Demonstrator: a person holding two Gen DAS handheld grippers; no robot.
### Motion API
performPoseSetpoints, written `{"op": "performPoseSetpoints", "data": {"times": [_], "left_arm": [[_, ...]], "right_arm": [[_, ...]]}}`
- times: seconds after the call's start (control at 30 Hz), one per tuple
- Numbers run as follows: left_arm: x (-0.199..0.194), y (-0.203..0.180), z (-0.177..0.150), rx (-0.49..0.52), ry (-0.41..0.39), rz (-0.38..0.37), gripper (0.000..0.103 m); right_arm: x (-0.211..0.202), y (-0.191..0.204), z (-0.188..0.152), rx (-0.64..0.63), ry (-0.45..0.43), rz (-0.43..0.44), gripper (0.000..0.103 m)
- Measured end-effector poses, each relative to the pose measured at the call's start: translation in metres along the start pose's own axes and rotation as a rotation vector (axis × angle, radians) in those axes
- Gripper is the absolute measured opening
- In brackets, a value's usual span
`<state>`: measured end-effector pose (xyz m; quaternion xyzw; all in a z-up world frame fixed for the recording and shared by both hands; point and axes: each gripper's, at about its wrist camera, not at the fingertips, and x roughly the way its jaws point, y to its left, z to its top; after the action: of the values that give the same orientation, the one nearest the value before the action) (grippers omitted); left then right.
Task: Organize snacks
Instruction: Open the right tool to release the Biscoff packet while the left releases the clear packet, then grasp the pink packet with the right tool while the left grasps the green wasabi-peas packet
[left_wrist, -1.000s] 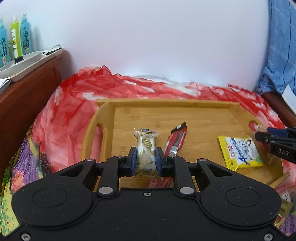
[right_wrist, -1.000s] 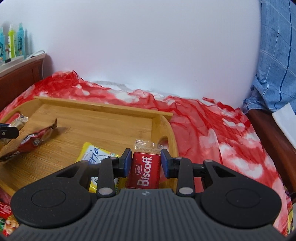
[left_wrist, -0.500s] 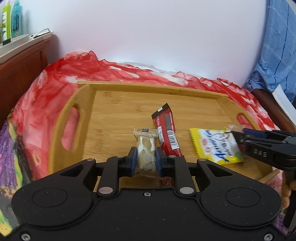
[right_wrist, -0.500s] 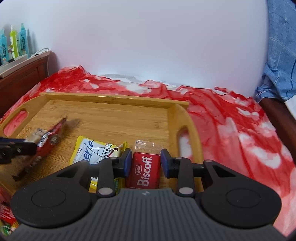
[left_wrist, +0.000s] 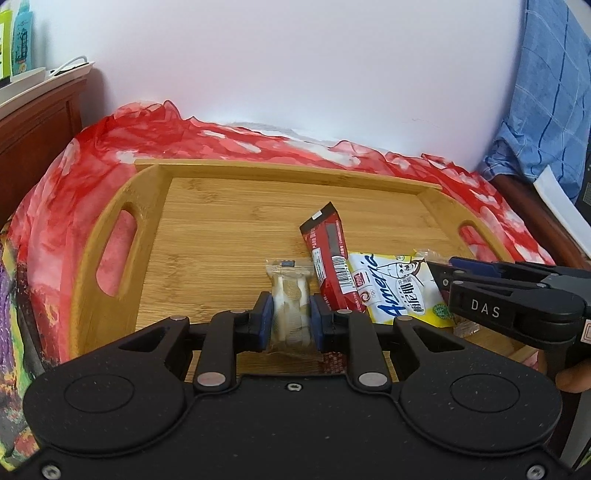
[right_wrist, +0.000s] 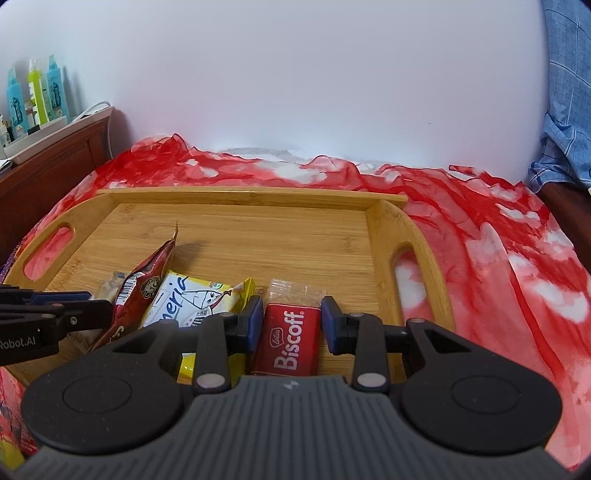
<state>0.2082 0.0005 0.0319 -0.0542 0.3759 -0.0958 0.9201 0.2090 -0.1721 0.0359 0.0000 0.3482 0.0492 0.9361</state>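
Note:
A bamboo tray lies on a red cloth. My left gripper is shut on a clear-wrapped pale cookie pack, low over the tray's near edge. Beside it lie a red snack bar and a yellow packet. My right gripper stands slightly open around a red Biscoff pack that rests on the tray floor by the right handle; small gaps show at both pads. The right gripper shows at the right of the left wrist view.
The red cloth covers the bed around the tray. A wooden headboard shelf with bottles stands at the left. A blue checked garment hangs at the right. More snack wrappers lie in front of the tray.
Both grippers moved forward and down over the tray's near part. The right gripper's pads have parted from the Biscoff pack. The left still holds the cookie pack.

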Motion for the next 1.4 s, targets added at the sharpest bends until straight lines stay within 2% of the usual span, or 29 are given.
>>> {"op": "performPoseSetpoints", "data": {"times": [0.1,0.17,0.23,0.27,0.37,0.43,0.53,0.73,0.9,1.0,1.2,1.4], "left_arm": [[-0.001,-0.003,-0.001,0.011,-0.001,0.008,0.021],[-0.002,-0.005,-0.001,0.011,0.003,0.012,0.024],[-0.004,-0.005,-0.001,0.004,0.004,0.016,0.037],[-0.007,-0.004,0.000,0.001,-0.004,0.018,0.041],[-0.018,-0.004,0.001,0.008,-0.032,0.031,0.054],[-0.026,-0.004,0.001,0.011,-0.046,0.036,0.067],[-0.041,-0.003,-0.002,0.010,-0.073,0.023,0.082],[-0.074,-0.003,-0.015,0.018,-0.130,0.018,0.095],[-0.096,-0.004,-0.034,0.006,-0.156,0.022,0.103],[-0.108,-0.008,-0.049,0.019,-0.188,0.049,0.103],[-0.123,-0.009,-0.078,0.008,-0.193,0.041,0.103],[-0.131,-0.015,-0.101,0.020,-0.184,0.022,0.103]], "right_arm": [[0.000,0.000,0.000,0.001,-0.002,-0.001,0.040],[0.000,0.000,-0.001,0.005,-0.003,-0.002,0.048],[-0.003,-0.002,-0.001,0.023,-0.010,-0.002,0.049],[-0.006,-0.003,-0.001,0.028,-0.018,0.000,0.055],[-0.016,-0.007,0.001,0.019,-0.040,-0.002,0.058],[-0.025,-0.009,0.003,0.015,-0.051,-0.002,0.061],[-0.042,-0.015,0.002,0.025,-0.078,0.015,0.068],[-0.075,-0.022,-0.013,0.009,-0.113,0.039,0.079],[-0.098,-0.027,-0.032,-0.017,-0.144,0.054,0.086],[-0.110,-0.028,-0.043,-0.038,-0.159,0.066,0.089],[-0.125,-0.030,-0.063,-0.085,-0.178,0.084,0.090],[-0.127,-0.029,-0.079,-0.115,-0.148,0.099,0.076]]}}
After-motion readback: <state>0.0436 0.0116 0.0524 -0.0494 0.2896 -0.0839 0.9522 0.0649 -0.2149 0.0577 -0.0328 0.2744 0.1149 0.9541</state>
